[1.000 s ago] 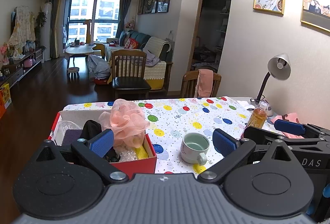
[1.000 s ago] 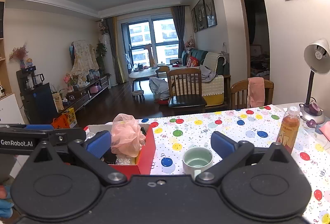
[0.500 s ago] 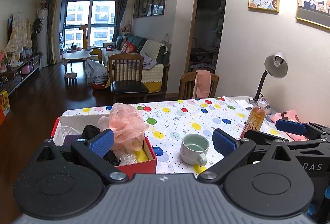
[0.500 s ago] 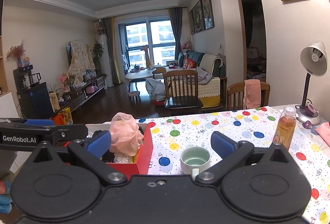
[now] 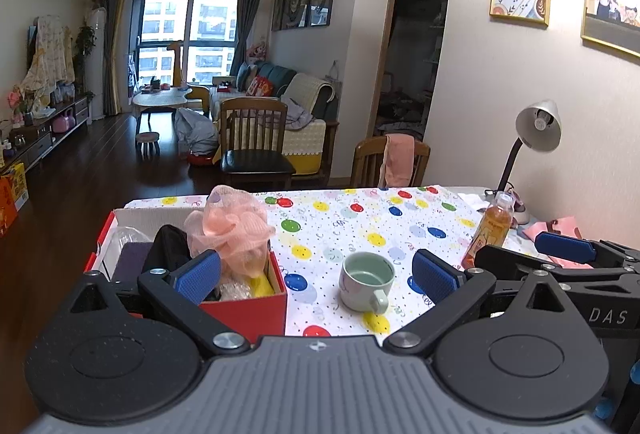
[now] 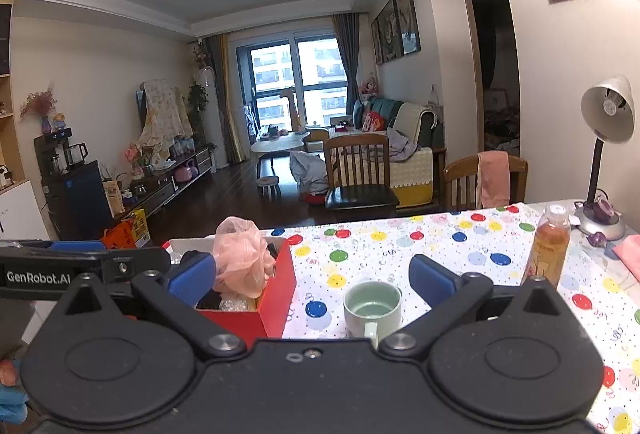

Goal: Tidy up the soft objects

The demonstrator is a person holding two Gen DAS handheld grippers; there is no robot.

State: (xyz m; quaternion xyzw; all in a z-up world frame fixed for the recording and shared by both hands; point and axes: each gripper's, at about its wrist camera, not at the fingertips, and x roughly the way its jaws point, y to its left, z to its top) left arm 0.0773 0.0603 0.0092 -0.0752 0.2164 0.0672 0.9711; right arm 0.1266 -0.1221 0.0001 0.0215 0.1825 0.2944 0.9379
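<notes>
Grippers both spread wide, empty: left gripper (image 5: 316, 272), right gripper (image 6: 312, 276). Peach mesh bath pouf (image 5: 232, 224) sits atop the open red cardboard box (image 5: 246, 312), left on the polka-dot tablecloth (image 5: 360, 218). Pale green ceramic mug (image 5: 366, 280) stands just right of the box.

Each tool has matte black linkage arms with round pivot discs and silver screws, ending in blue textured pads. The left tool (image 5: 316, 272) has a ribbed grey body; the right tool (image 6: 312, 276) is black. White lettering "GenRobot.AI" marks the left tool's side.
</notes>
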